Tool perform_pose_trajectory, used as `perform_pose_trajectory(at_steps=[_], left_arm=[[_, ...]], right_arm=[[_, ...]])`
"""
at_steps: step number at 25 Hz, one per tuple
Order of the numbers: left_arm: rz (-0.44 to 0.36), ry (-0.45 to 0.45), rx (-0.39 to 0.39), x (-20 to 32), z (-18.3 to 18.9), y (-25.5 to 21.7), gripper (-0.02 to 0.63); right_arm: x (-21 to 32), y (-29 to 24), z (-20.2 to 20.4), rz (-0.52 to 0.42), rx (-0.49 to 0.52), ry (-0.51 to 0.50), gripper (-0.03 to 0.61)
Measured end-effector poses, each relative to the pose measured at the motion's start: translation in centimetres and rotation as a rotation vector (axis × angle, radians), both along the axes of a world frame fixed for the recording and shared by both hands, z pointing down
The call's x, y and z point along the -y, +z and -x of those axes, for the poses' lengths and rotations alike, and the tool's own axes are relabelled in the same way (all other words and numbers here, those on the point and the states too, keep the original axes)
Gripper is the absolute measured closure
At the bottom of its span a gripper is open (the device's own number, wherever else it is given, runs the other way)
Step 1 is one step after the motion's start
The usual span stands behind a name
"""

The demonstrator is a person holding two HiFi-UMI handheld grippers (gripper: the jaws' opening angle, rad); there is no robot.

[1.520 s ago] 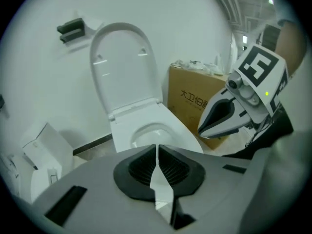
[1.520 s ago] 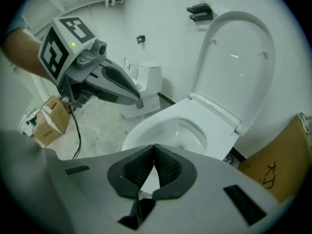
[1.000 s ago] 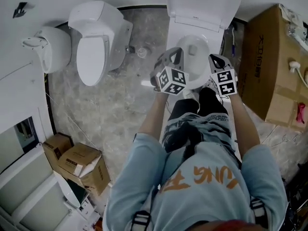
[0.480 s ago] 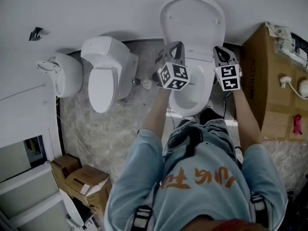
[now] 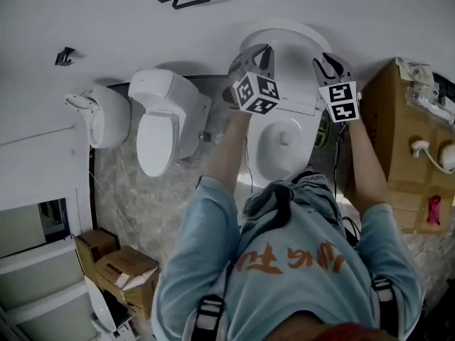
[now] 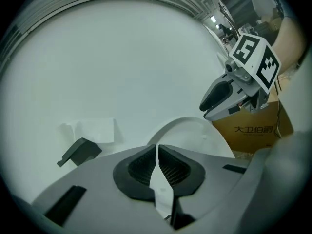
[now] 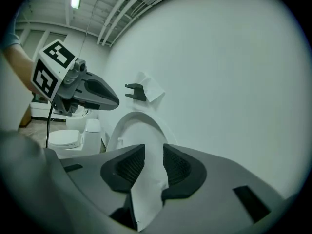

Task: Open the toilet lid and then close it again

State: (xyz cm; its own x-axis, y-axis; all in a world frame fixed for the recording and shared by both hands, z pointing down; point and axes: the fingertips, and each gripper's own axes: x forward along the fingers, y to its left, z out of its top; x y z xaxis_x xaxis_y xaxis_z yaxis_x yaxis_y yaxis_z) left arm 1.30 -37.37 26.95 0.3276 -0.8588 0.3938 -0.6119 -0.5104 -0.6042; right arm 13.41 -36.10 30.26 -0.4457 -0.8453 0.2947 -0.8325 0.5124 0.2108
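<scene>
Only my head view shows the bowl (image 5: 283, 146) below the raised toilet lid (image 5: 284, 45). The gripper views show the left gripper (image 6: 157, 152) pinched empty and the right gripper (image 7: 151, 161) just opening, part-spread, gripping nothing.

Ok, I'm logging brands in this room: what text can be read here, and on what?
"大卫伯", then a character I can't make out: printed on the large cardboard box.
Orange lettering on the back of the person's shirt: upside down, not readable.
Labels on the small boxes at lower left of the head view: too small to read.
</scene>
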Motion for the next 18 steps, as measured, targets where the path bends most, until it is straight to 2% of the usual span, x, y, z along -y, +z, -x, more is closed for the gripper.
perform_pose_trajectory(at_steps=[2, 6, 10, 15, 18], left_arm=[[0.014, 0.014, 0.03, 2.0, -0.2, -0.3, 0.56], [0.069, 0.045, 0.118, 5.4, -0.6, 0.6, 0.445], [0.148, 0.103, 0.228, 8.1, -1.2, 2.5, 0.367], [0.201, 0.14, 0.267, 10.1, -1.3, 4.0, 0.364], [0.191, 0.202, 0.393, 10.4, -1.5, 4.9, 0.359]], right_arm=[[1.7, -0.2, 0.3, 0.001, -0.014, -0.013, 0.428], [4.5, -0.3, 0.6, 0.006, -0.051, -0.037, 0.406], [7.4, -0.3, 0.9, 0.011, -0.074, -0.059, 0.385], [9.4, 0.1, 1.7, 0.023, -0.119, -0.103, 0.377], [9.8, 0.0, 2.6, 0.014, -0.158, -0.137, 0.385]])
